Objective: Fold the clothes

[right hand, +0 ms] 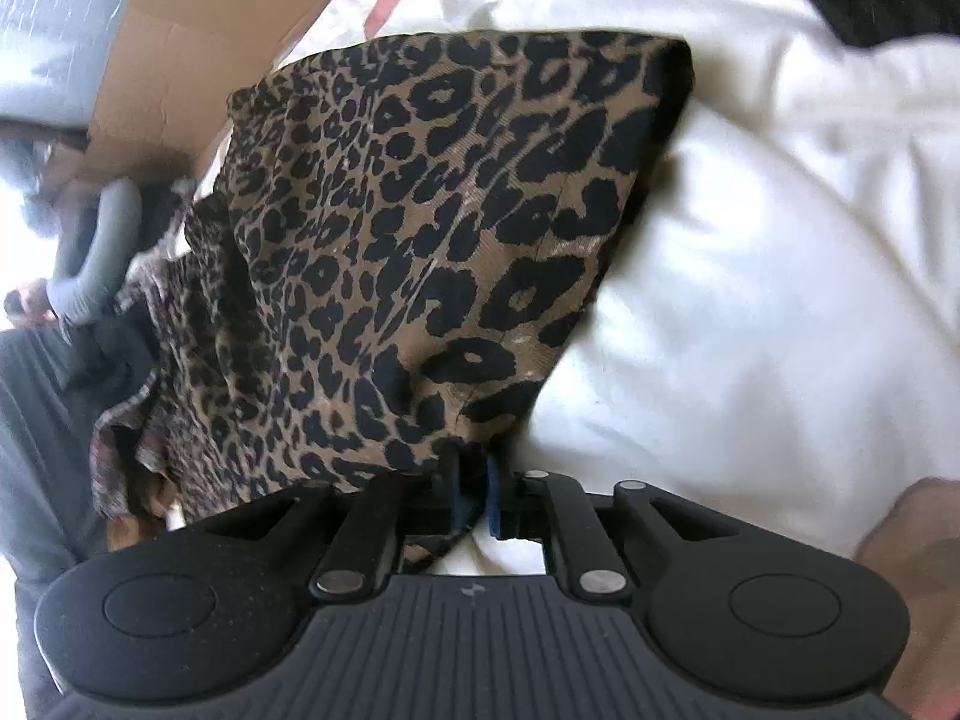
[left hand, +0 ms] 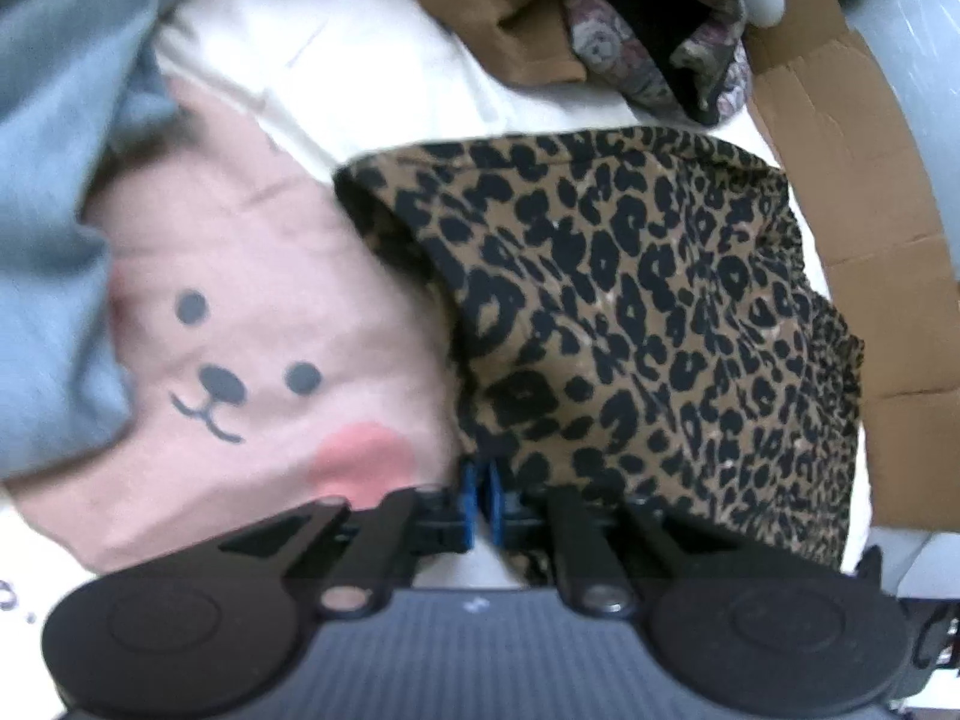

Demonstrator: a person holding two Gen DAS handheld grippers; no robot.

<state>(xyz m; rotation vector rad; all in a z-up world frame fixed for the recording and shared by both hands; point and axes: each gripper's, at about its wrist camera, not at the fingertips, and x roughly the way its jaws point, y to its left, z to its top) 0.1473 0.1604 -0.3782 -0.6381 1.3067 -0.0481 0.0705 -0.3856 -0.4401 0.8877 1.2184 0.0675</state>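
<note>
Left gripper (left hand: pixel 482 483): your blue pads are pinched together on the near edge of the leopard-print garment (left hand: pixel 630 324), cloth caught between them.
Right gripper (right hand: pixel 474 480): jaws likewise narrow, clamped on another near edge of the same garment, which drapes away from the fingers.
Garment's place: it lies over the white bedding (right hand: pixel 750 300), its far hem toward the cardboard sheet (left hand: pixel 852 192) at the bed's edge; the pink bear-face cloth (left hand: pixel 240 330) sits just beside it on the left wrist view's left.
Further off: a blue-grey garment (left hand: pixel 54 180), a brown one (left hand: pixel 480 18) and a floral one (left hand: pixel 648 54) are heaped at the far side.
Step in hand: you appear to have just taken both near corners, ready to fold.
Next move: lift evenly, keep the edge taut between your hands, then carry it over to the far hem so the corners meet.
Watch: a thin pinch may slip.
</note>
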